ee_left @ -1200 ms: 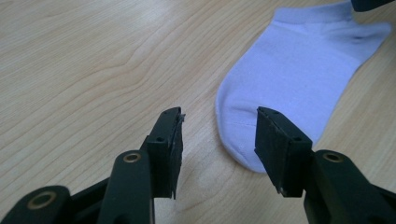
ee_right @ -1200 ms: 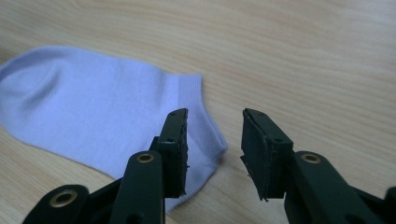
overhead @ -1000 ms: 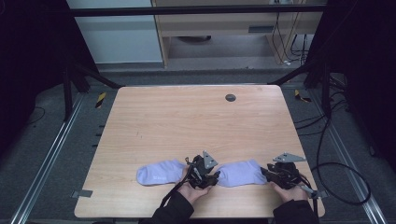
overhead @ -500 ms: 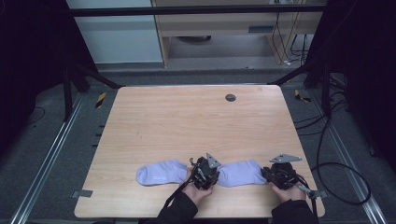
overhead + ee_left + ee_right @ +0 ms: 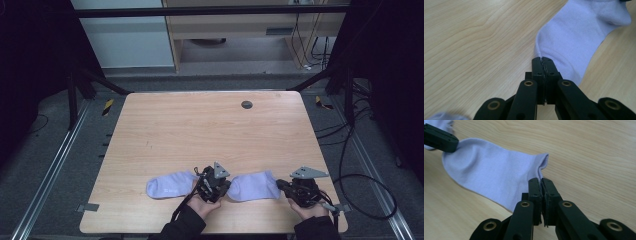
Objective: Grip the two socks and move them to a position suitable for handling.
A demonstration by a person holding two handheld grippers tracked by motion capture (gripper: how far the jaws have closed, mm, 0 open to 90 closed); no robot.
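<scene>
- The right sock (image 5: 254,185), pale lilac, lies flat on the wooden table (image 5: 200,130) in the lower middle of the high view, between the two grippers.
- The left gripper (image 5: 216,186) is at one end of this sock. In the left gripper view its jaws have just been closing and now stand pressed together on the rounded edge of the sock (image 5: 579,32), with the fabric pinched between them.
- The right gripper (image 5: 286,186) is at the other end. In the right gripper view its jaws have also just been closing and now clamp the open cuff of the sock (image 5: 494,177). In the upper left of this view one black jaw of the other gripper (image 5: 439,140) sits on the far end of the sock.
- The high view shows a second sock (image 5: 170,185) of the same colour, lying left of the left gripper, close beside it.
- A small dark round disc (image 5: 246,104) is set in the table in the upper middle of the high view, well apart from the socks.
- A faint grey mark is on the second sock, too small to read.
</scene>
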